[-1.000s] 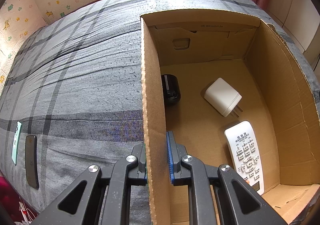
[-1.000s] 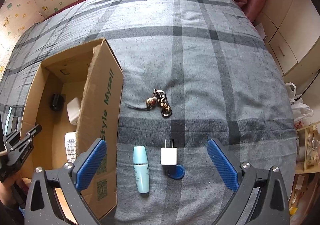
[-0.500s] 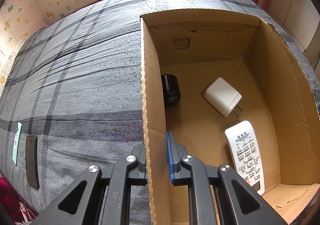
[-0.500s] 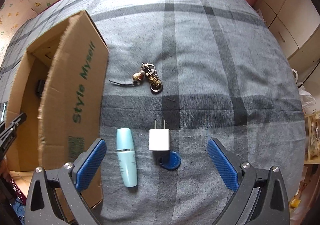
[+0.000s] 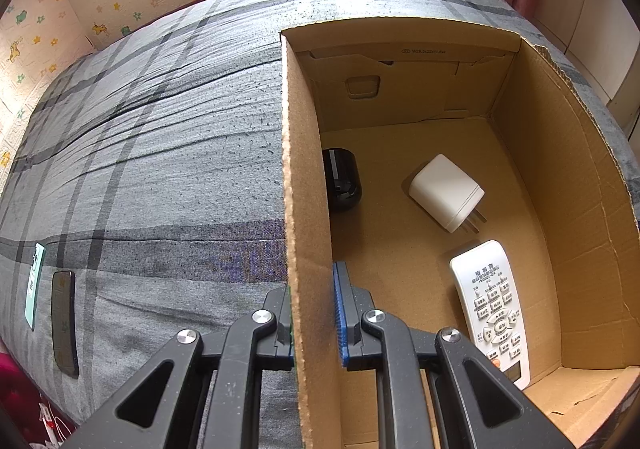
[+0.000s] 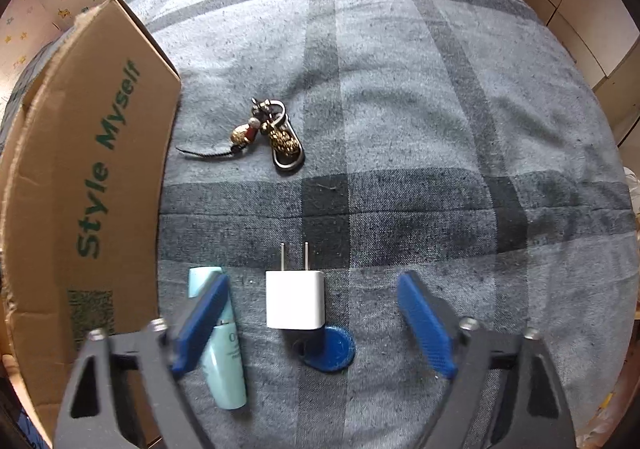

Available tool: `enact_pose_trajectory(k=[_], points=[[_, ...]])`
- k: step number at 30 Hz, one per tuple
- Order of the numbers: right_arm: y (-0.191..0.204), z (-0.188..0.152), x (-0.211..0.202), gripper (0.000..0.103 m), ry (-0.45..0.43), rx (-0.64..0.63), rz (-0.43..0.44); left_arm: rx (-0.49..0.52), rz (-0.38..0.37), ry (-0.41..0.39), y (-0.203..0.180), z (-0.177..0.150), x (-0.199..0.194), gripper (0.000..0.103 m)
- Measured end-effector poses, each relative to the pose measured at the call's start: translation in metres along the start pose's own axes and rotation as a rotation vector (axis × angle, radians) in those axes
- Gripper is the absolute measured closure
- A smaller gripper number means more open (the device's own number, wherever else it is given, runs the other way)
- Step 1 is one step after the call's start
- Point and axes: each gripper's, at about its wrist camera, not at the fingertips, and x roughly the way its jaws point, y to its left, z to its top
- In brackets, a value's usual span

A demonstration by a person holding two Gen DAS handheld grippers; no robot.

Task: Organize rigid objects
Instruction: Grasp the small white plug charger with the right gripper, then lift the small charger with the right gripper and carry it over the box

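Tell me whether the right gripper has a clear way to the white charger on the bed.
Probably yes: the white charger lies uncovered between the closing right gripper fingers; the teal tube crowds one finger.

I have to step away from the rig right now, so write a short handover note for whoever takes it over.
Left gripper: shut on the box wall, steadying it.
Right gripper: jaws closing around the white charger on the bed, pads not yet touching it.
Done, in the box: remote, another charger, black cylinder.
Left, on the bed: the white charger, blue disc, teal tube, keychain.
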Motion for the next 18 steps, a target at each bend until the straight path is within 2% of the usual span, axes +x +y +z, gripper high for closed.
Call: enact_pose_trajectory(k=[5,7,11,18], points=[[-0.003,-0.001,0.007,0.045,0.012,0.017,-0.026,-0.001,-0.001,0.000,0.000,0.000,0.000,0.088],[-0.003,-0.002,0.008,0.050,0.021,0.006,-0.040,-0.001,-0.001,0.000,0.000,0.000,0.000,0.088],[0.003,-0.003,0.010,0.074,0.010,-0.022,-0.038,-0.001,-0.001,0.000,0.000,0.000,0.000,0.088],[0.008,-0.007,0.004,0.075,-0.021,-0.012,-0.030,-0.001,-0.001,-0.001,0.000,0.000,0.000,0.088]])
